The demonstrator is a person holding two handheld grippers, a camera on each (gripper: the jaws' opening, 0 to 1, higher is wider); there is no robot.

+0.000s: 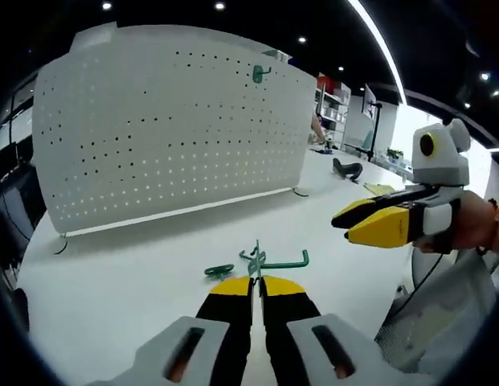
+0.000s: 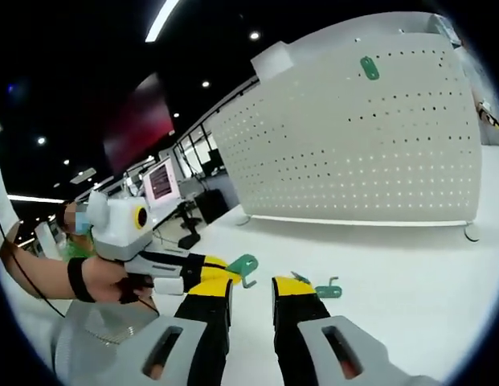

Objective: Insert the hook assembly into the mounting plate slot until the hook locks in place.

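Note:
The white perforated mounting plate (image 1: 177,129) (image 2: 353,145) stands upright on the table, and a green hook (image 1: 259,73) (image 2: 369,67) hangs near its top edge. My left gripper (image 1: 257,283) is shut on a green hook assembly (image 1: 269,260) low over the table, in front of the plate. In the right gripper view the left gripper (image 2: 221,273) comes in from the left with that hook assembly (image 2: 243,265) at its tips. A second green hook (image 1: 219,271) (image 2: 328,289) lies on the table. My right gripper (image 2: 251,288) (image 1: 366,221) is open and holds nothing.
The white table (image 1: 137,273) (image 2: 410,281) runs on in front of the plate. A person's hand (image 1: 474,225) holds the right gripper. A black object (image 1: 347,169) lies further back, with shelves (image 1: 333,100) behind. A monitor (image 2: 161,183) stands at the left.

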